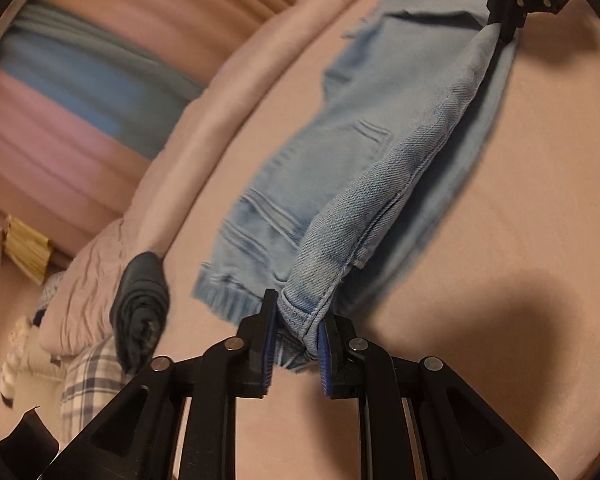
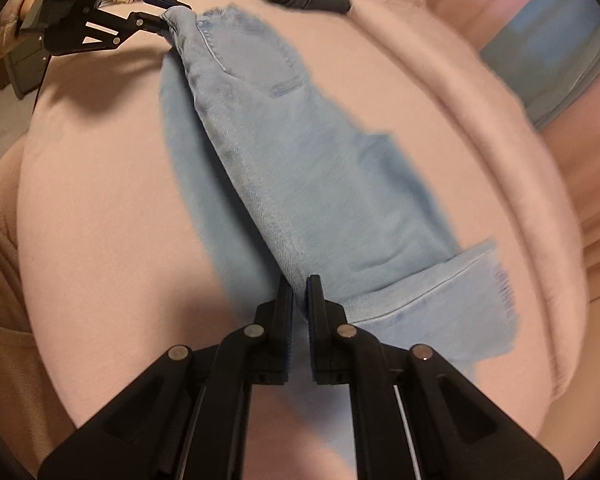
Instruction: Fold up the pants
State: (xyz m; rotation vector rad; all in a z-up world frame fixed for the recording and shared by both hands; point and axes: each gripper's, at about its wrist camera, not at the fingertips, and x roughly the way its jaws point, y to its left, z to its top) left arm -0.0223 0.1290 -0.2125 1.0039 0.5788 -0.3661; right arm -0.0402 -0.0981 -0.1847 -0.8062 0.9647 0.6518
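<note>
— Left gripper (image 1: 298, 320)? What has it got?

— Its fingers are pinched tight on a seamed corner of the pants (image 1: 340, 184), light blue denim. The right gripper (image 2: 300, 300) is likewise closed on the fabric's edge at the other end.

— And where do the pants lie?

— Stretched between the two, one edge lifted, the rest draped on a pinkish cushion (image 2: 100, 208). The hem looks frayed.

— Anything nearby?

— A dark rolled garment (image 1: 140, 308) near the cushion's edge, plaid cloth (image 1: 88, 380) just beside it.
</note>
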